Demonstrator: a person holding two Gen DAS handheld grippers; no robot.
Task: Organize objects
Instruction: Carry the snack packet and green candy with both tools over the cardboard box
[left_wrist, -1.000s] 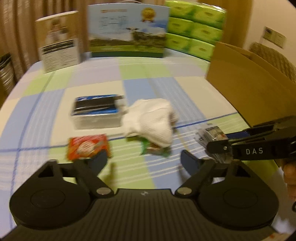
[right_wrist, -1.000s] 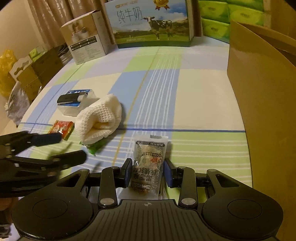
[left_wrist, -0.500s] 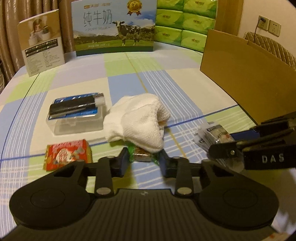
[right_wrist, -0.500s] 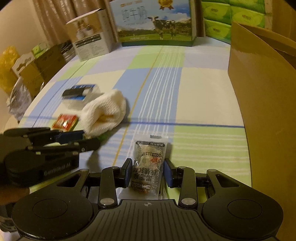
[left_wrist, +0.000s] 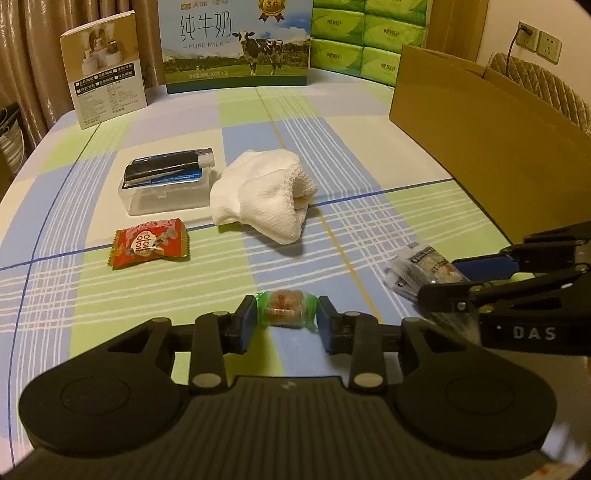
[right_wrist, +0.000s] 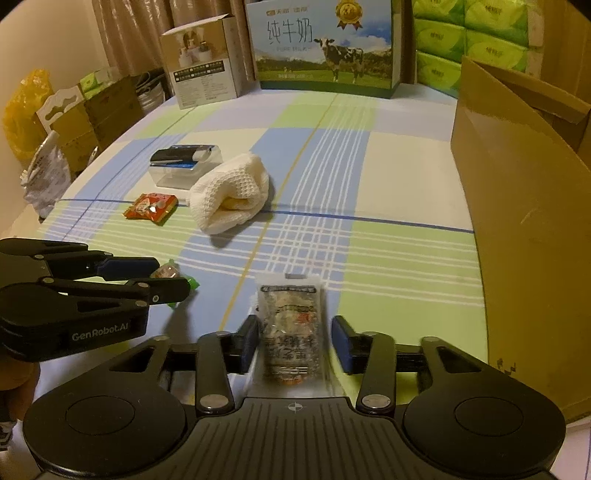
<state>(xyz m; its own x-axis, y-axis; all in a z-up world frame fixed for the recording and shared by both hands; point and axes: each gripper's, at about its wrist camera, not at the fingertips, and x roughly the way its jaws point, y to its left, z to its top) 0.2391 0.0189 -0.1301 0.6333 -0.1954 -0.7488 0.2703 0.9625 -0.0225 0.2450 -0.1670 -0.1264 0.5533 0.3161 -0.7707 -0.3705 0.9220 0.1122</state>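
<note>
Lifted from under the white cloth since a second ago, the green-wrapped candy now sits pinched in the left tongs. Right tongs look slightly parted around the clear snack packet; whether they grip it is unclear. Ahead of both, cloth, plastic case and red packet await sorting, likely into the cardboard box at right.

A home — checked tablecloth, milk carton box, stacked tissue packs, curtains behind.

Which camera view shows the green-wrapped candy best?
The left wrist view: the green-wrapped candy sits centred in the left gripper, fully visible. In the right wrist view, that gripper's fingers hide most of the candy.
</note>
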